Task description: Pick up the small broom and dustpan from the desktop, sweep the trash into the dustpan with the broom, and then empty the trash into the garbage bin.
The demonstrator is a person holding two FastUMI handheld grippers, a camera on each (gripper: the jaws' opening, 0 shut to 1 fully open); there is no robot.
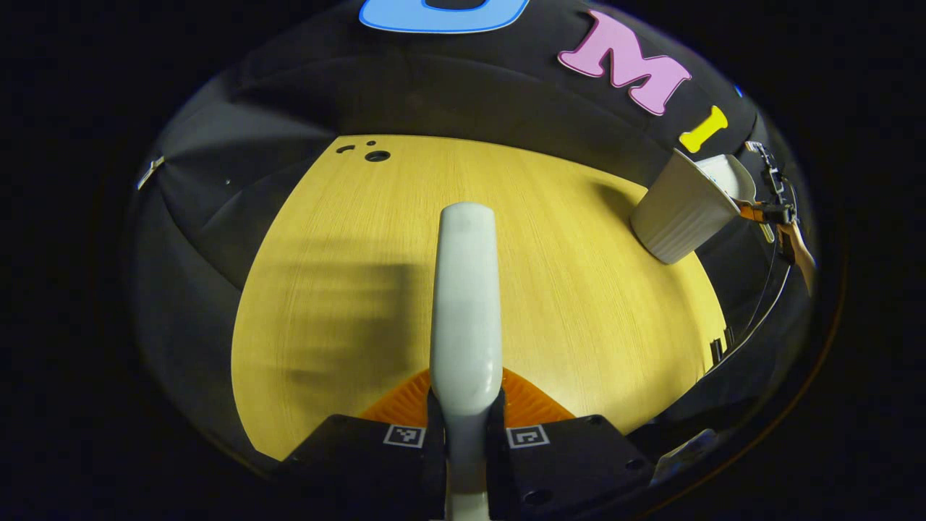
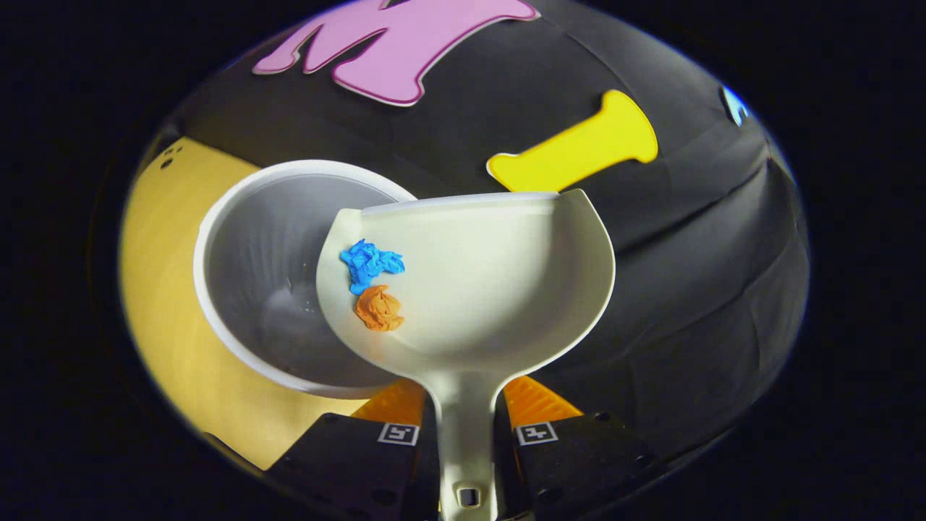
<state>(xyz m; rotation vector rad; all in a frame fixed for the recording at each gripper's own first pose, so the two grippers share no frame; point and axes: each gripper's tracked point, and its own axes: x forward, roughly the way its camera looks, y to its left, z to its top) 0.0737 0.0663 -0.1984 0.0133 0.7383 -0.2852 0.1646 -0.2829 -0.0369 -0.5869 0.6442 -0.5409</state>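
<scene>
Broom point(image 1: 466, 304): I see just the pale handle running up the middle of the left gripper view; the brush end is cut off at the bottom edge, hidden behind my fingers. My left gripper point(image 1: 465, 434) is clamped on that handle, both fingers pressing its sides, above the bare yellow worktop point(image 1: 579, 289). One white bin point(image 1: 680, 210) sits at the right of that frame, with the dustpan's edge over its rim; a blurry gripper beside it is hard to make out.

In the right gripper view, my right gripper point(image 2: 466, 438) grips the dustpan point(image 2: 492, 282) by its stem, fingers closed tight on it. The pan is in mid-frame, its left side overlapping the bin point(image 2: 268, 253) mouth. Two trash wads lie in the pan at its left wall: one blue wad point(image 2: 369, 264), one orange wad point(image 2: 378, 309), touching each other. The bin's lower right rim is hidden behind the pan.
</scene>
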